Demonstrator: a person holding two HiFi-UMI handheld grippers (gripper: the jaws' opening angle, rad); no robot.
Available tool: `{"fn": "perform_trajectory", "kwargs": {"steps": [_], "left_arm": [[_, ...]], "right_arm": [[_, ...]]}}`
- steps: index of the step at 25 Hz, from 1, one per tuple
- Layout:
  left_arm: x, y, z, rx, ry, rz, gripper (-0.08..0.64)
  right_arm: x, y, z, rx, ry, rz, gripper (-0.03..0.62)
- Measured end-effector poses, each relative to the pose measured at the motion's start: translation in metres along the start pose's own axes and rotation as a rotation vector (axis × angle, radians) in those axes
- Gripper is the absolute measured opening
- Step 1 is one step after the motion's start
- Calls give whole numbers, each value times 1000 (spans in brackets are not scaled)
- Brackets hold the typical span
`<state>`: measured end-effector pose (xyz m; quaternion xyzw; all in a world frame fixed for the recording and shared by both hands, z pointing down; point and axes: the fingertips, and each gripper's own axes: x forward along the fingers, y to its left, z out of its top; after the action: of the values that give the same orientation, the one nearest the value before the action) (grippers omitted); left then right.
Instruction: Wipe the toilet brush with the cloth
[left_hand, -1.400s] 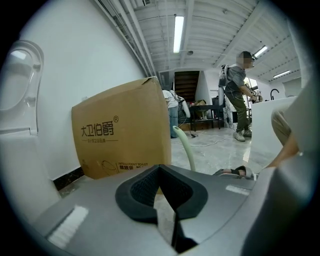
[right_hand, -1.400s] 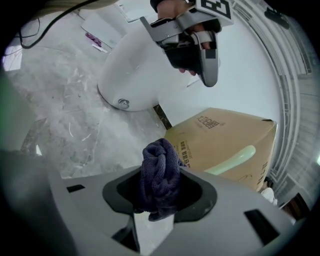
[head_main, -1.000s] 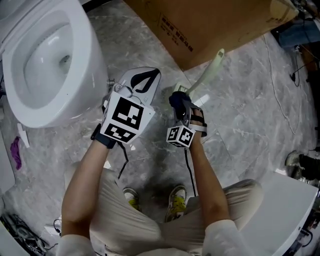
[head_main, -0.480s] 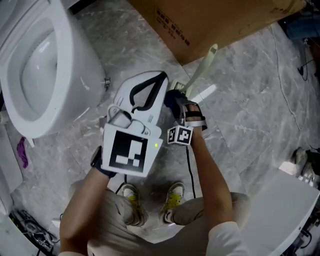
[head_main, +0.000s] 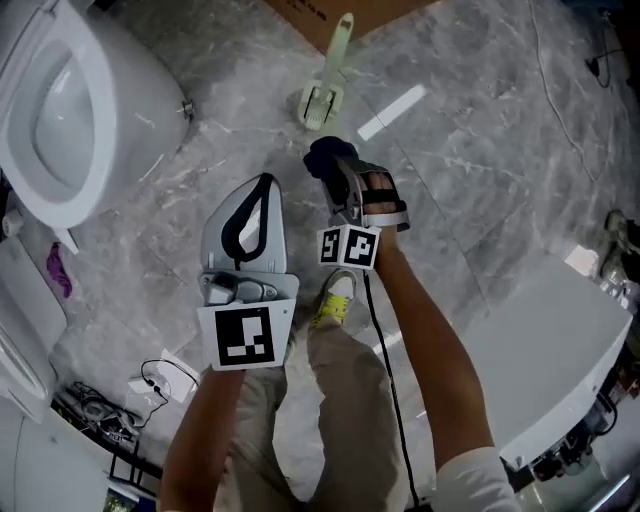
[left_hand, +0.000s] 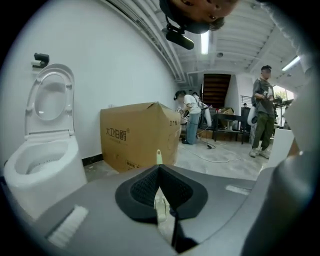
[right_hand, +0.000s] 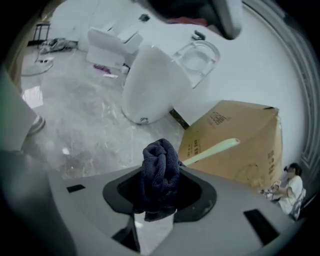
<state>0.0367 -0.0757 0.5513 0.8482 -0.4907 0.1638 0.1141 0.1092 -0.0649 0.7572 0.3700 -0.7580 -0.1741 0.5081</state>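
The pale green toilet brush (head_main: 330, 70) stands upright in its holder on the marble floor, by the cardboard box (head_main: 380, 8). My right gripper (head_main: 335, 172) hangs a little short of it, shut on a bunched dark blue cloth (head_main: 328, 158). In the right gripper view the cloth (right_hand: 160, 170) fills the jaws and the brush handle (right_hand: 212, 149) slants behind it, apart from it. My left gripper (head_main: 262, 185) is lower left of the brush, its jaw tips together with nothing between them. The left gripper view shows the brush handle tip (left_hand: 159, 156) just above the closed jaws.
A white toilet (head_main: 70, 110) with its seat up stands at the left. A white strip (head_main: 392, 110) lies on the floor right of the brush. Cables (head_main: 100, 410) lie at lower left, and a white fixture (head_main: 560, 340) at lower right. People (left_hand: 263, 117) stand far behind.
The view has risen and pulled back. The right gripper with the cloth has come off the brush handle. The left gripper has drawn back from beside the toilet.
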Motion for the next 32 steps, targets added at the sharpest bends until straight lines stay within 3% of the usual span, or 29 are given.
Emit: {"fn": "perform_trajectory", "kwargs": {"steps": [3, 7, 11, 15, 18, 25, 32], "left_arm": [[-32, -9, 35, -2, 17, -31, 0], [-79, -10, 95, 9, 18, -37, 0], [-132, -23, 164, 152, 20, -120, 0], [-184, -36, 230, 127, 62, -148, 0], [-206, -38, 278, 148, 56, -155, 0], [-253, -48, 358, 112, 21, -171, 0], [-286, -53, 425, 162, -35, -178, 0]], "right_arm": [[-65, -41, 18, 130, -13, -22, 155], [-145, -101, 54, 215, -29, -53, 155], [-234, -162, 98, 279, -35, -70, 155], [-320, -224, 141, 361, -39, -78, 155], [-361, -263, 165, 442, -28, -82, 155], [-443, -326, 214, 638, -35, -97, 153], [-507, -392, 254, 714, -130, -128, 149]]}}
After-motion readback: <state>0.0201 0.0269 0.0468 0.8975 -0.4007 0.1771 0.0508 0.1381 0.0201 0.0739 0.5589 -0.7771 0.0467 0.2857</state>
